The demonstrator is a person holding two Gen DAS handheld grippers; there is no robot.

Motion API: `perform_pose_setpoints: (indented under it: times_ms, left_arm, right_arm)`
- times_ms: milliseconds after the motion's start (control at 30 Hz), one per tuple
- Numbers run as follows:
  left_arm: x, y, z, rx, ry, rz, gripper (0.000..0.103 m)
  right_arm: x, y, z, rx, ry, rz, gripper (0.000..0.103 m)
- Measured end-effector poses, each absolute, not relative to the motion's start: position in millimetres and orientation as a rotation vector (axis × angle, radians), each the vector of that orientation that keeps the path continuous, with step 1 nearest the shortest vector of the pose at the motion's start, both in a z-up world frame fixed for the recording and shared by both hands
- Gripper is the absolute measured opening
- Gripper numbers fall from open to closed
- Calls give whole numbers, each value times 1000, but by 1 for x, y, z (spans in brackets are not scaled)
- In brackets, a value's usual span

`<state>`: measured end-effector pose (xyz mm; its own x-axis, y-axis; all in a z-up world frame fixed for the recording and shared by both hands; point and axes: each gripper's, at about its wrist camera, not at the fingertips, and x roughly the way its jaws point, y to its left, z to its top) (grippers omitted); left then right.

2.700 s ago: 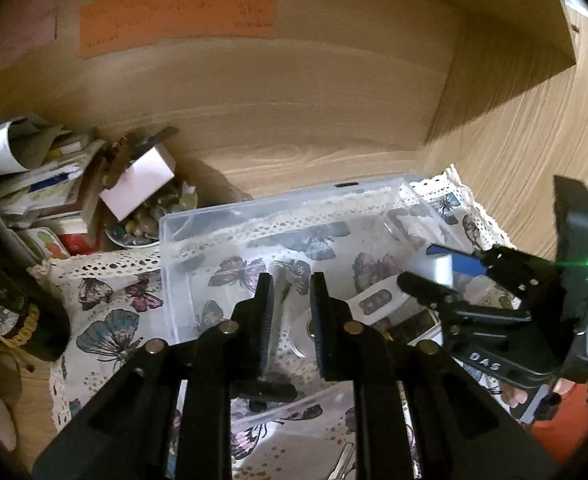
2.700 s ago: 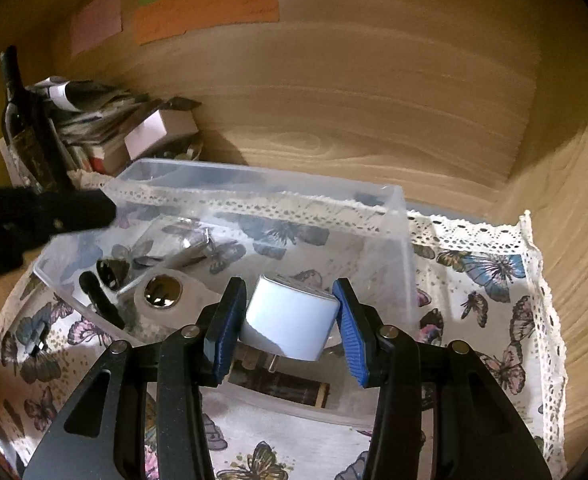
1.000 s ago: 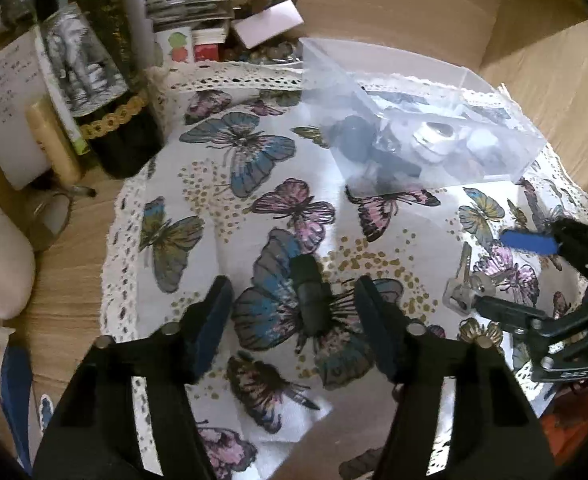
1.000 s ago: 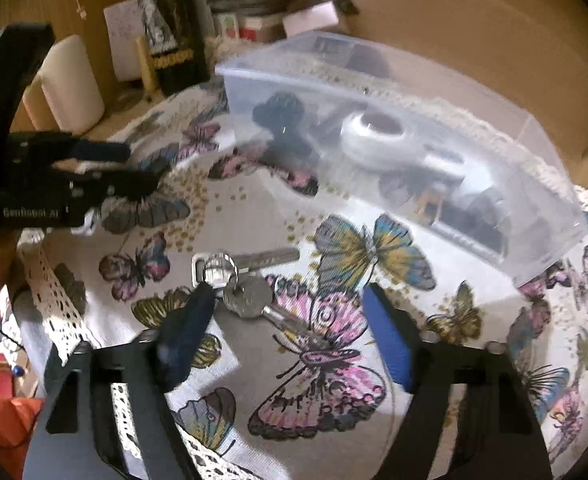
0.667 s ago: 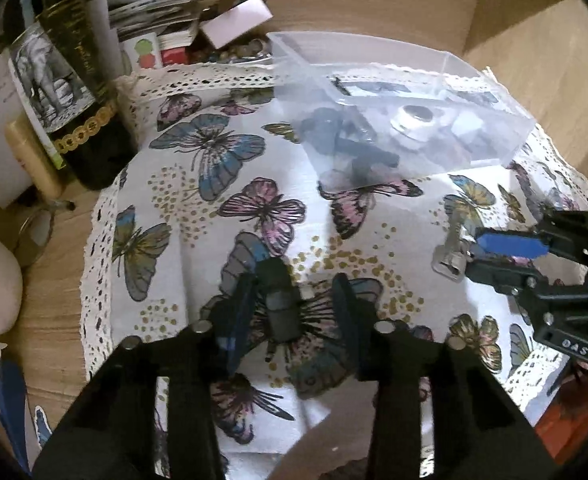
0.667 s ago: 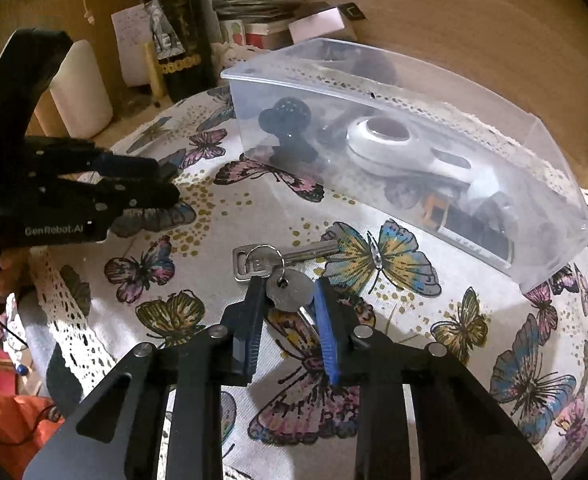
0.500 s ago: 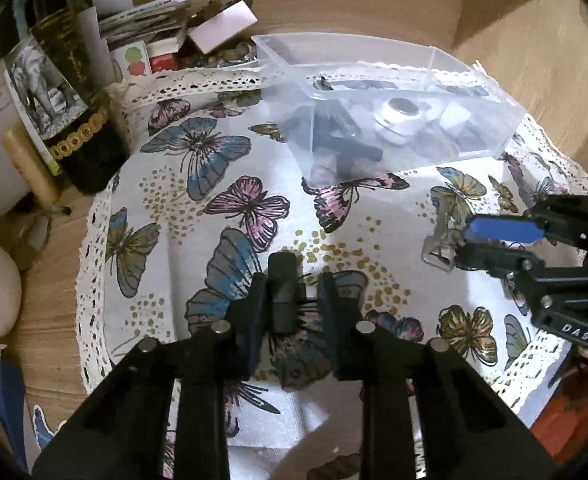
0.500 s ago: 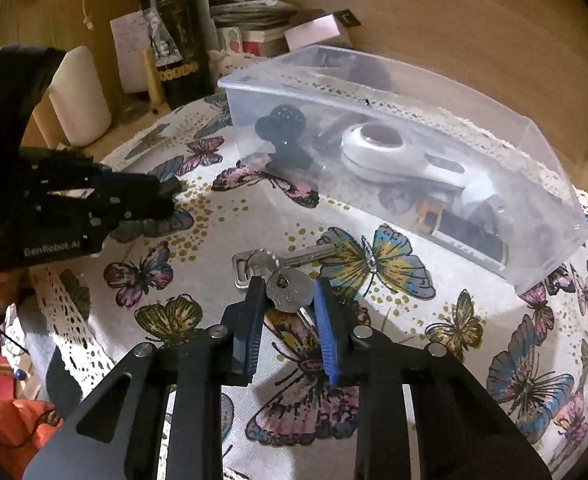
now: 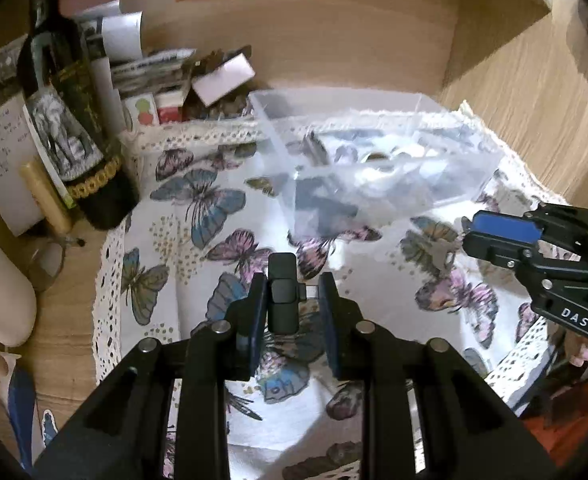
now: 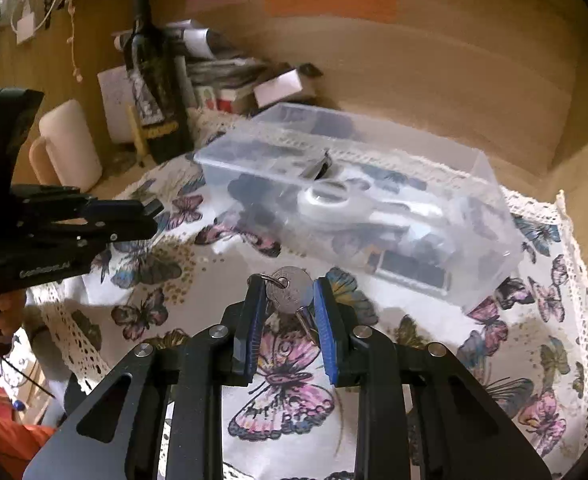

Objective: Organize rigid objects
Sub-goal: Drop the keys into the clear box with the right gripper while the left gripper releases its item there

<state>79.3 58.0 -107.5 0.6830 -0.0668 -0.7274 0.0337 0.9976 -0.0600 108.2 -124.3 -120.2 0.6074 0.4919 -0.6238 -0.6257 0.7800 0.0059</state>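
My left gripper (image 9: pixel 292 296) is shut on a small black stick-shaped device (image 9: pixel 282 294) and holds it above the butterfly cloth (image 9: pixel 198 208). My right gripper (image 10: pixel 286 292) is shut on a bunch of silver keys (image 10: pixel 290 290) on a ring, lifted off the cloth; it also shows in the left wrist view (image 9: pixel 497 236). A clear plastic box (image 9: pixel 373 168) stands ahead, also in the right wrist view (image 10: pixel 357 204), and holds a white round device, dark pieces and other small things. The left gripper shows at the left of the right wrist view (image 10: pixel 94 220).
A dark wine bottle (image 9: pixel 74 128) stands at the left by stacked papers and boxes (image 9: pixel 166 80). A cream cylinder (image 10: pixel 70 144) stands left of the bottle. Wooden walls (image 9: pixel 333 48) close the back and right. The cloth's lace edge (image 9: pixel 106 280) ends on the wooden table.
Both grippers closed on their objects and lifted them off the cloth: the left on the black device, the right on the keys. Both now point more toward the clear box.
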Motion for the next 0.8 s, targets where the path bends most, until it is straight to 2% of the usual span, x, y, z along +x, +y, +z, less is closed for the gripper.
perform_pose_setpoints:
  times_ms: [800]
  left_arm:
    - [126,30,-36,-93,612,-118,25]
  right_arm:
    - [132,-157,-43,-119,436,564,23]
